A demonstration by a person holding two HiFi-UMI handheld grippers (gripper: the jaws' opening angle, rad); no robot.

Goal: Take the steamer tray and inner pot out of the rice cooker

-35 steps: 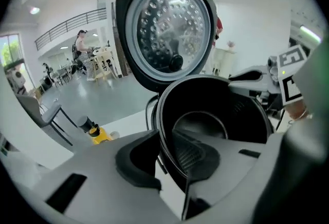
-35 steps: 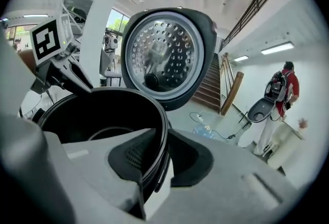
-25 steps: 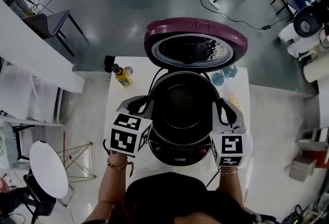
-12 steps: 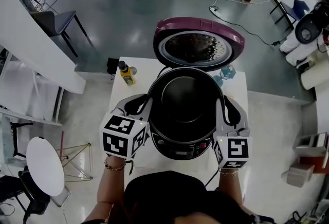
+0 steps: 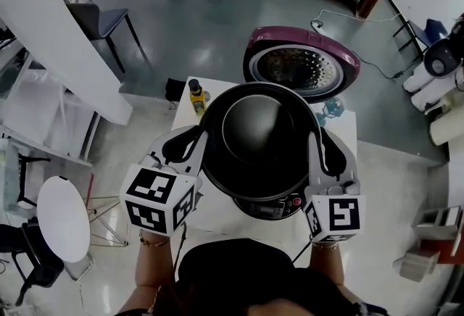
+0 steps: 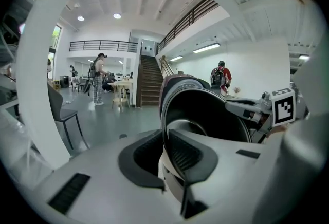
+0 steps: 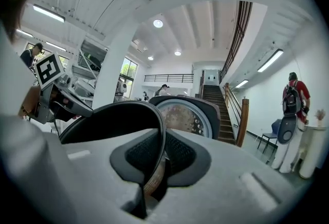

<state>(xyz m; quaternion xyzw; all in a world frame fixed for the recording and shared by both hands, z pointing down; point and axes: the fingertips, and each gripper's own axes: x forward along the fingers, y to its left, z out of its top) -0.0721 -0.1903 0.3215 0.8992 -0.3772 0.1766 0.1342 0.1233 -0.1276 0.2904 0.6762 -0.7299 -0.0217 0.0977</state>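
Note:
A black inner pot [image 5: 259,135] hangs above the rice cooker body [image 5: 270,206], whose control panel shows under it. The purple lid [image 5: 301,64] stands open behind. My left gripper [image 5: 204,145] is shut on the pot's left rim, and my right gripper [image 5: 317,153] is shut on its right rim. In the left gripper view the rim [image 6: 165,135] runs between the dark pads and the pot's hollow [image 6: 205,115] opens to the right. In the right gripper view the pot's rim [image 7: 162,159] is pinched the same way, with the lid [image 7: 182,115] beyond.
The cooker stands on a small white table [image 5: 214,214]. A yellow bottle [image 5: 196,97] is at its back left corner and a bluish glass item [image 5: 333,106] at the back right. A round white table [image 5: 61,217] and a chair [image 5: 101,17] stand to the left.
Both grippers have gone up with the inner pot, which has come out of the cooker body and now looks larger and nearer the camera.

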